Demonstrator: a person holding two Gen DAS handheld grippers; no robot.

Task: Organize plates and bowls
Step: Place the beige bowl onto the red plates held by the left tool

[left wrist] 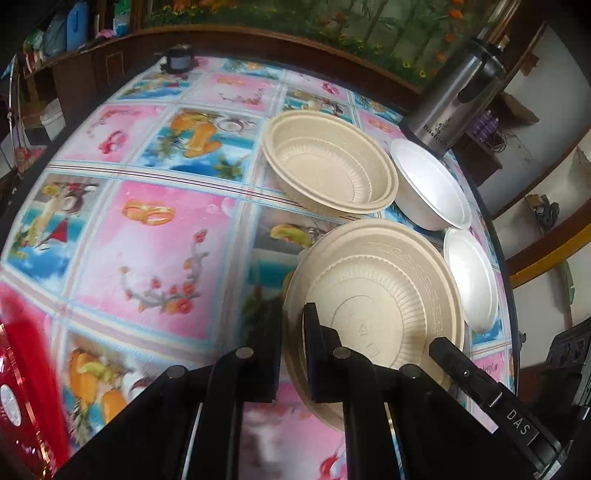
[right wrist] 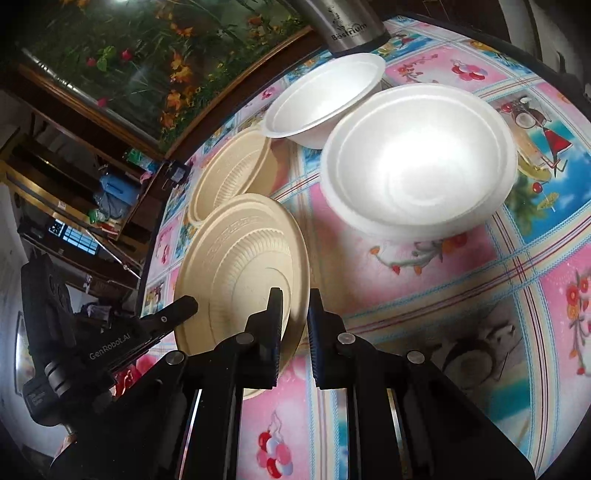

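Observation:
A beige ridged plate [left wrist: 380,291] is held tilted above the table. My left gripper [left wrist: 293,325] is shut on its near rim. My right gripper [right wrist: 295,306] is shut on the same plate [right wrist: 240,266] at the opposite rim; its body shows in the left wrist view [left wrist: 480,384]. A beige bowl [left wrist: 328,166] stands behind the plate; it also shows in the right wrist view [right wrist: 229,173]. Two white foam bowls stand on the table, one near [right wrist: 417,162] and one far [right wrist: 325,92]; the left wrist view shows them at the right edge, near [left wrist: 472,277] and far [left wrist: 428,184].
A steel flask [left wrist: 454,103] stands at the table's far edge behind the white bowls; the right wrist view shows it too [right wrist: 343,26]. The flowered tablecloth [left wrist: 155,236] covers the table. A red package [left wrist: 22,369] lies at the left. A dark small object [left wrist: 179,57] sits at the far edge.

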